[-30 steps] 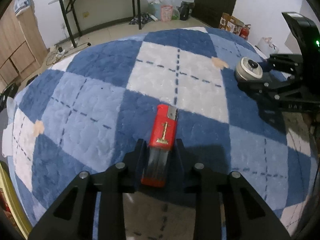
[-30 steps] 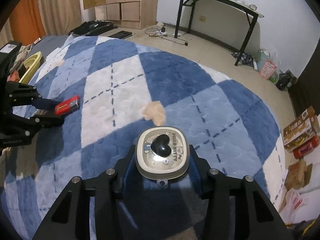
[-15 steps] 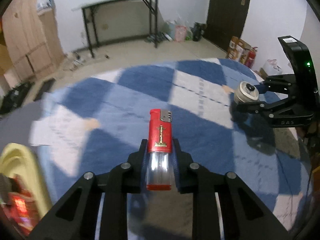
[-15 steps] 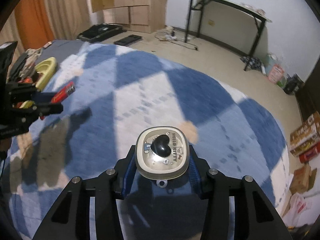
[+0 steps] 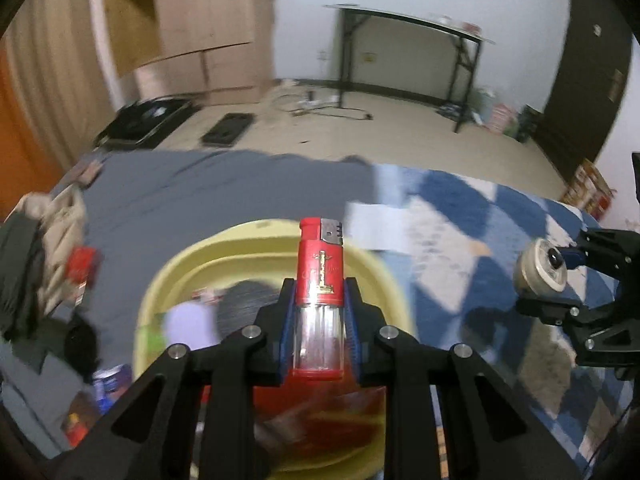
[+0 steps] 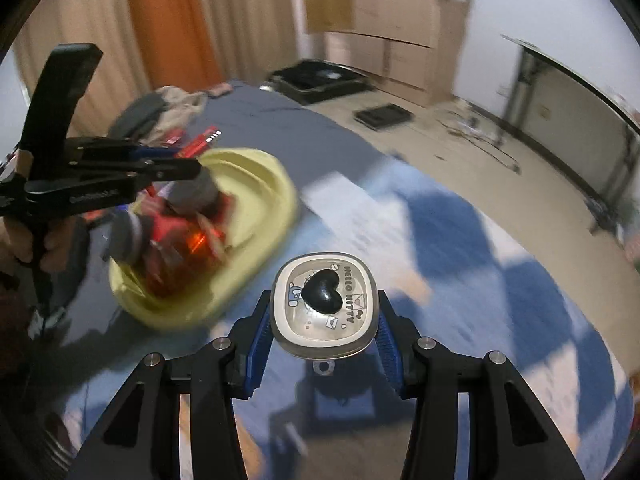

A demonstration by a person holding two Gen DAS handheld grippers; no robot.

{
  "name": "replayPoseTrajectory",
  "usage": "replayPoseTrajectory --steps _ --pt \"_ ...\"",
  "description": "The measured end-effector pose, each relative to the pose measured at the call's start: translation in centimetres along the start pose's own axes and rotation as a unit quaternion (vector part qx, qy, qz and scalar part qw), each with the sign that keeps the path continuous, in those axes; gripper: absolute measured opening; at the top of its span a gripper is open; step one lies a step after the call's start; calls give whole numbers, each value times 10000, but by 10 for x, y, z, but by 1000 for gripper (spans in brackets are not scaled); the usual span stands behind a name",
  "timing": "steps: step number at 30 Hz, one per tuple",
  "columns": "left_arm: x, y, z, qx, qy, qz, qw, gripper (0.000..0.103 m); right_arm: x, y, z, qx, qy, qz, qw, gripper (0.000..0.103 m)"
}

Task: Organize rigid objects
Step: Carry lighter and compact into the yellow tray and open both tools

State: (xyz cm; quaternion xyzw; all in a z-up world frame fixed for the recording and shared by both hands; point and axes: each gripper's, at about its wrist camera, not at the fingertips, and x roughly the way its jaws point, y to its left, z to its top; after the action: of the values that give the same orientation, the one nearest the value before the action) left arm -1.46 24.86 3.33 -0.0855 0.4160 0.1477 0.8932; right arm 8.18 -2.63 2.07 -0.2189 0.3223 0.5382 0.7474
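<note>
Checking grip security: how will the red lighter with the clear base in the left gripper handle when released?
The red lighter looks rigid and probably light. Its smooth plastic may slip between the left gripper pads. Flat-sided, it should lie flat in the yellow basin.

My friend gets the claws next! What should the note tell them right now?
Left claw: shut on the red lighter, held over the yellow basin.
Right claw: shut on the small Hello Kitty case, held above the blue checked rug, beside the basin.
Done: both things picked up; the basin already holds blurred red and grey items.
Left: let the lighter go into the basin, then probably bring the case over too.
</note>
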Motion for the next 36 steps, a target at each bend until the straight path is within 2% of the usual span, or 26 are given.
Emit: replayPoseTrajectory --steps 4,9,12,16,22,28,30,31,33,35,36 --pt "1 44 -13 -345 139 -60 9993 24 45 41 46 -278 -86 138 9995 46" --pt "8 83 -32 -746 281 54 9968 24 102 57 79 -253 80 69 9996 46" --pt "15 95 -44 -945 441 61 9945 24 137 63 89 -216 303 100 9993 46" --pt "23 94 -54 -782 576 85 9952 24 176 72 99 -282 531 56 9982 46" --pt "33 94 -55 -841 640 56 9944 24 198 78 101 -285 658 76 9974 47" --pt "37 98 -55 -1010 657 63 9927 26 191 74 96 -258 524 129 9982 49" --pt "35 95 -55 -1015 645 47 9927 40 189 75 94 -375 474 130 9981 50" --pt "33 93 -54 -1008 604 45 9931 57 188 78 93 -466 428 152 9979 50" --pt "26 91 -53 -1050 482 66 9933 73 181 78 90 -530 333 155 9979 53" --pt "17 89 -49 -1151 330 143 9927 77 171 77 87 -482 116 141 9987 70" --pt "12 88 -46 -1211 248 190 9921 79 165 74 87 -395 3 151 9991 76"
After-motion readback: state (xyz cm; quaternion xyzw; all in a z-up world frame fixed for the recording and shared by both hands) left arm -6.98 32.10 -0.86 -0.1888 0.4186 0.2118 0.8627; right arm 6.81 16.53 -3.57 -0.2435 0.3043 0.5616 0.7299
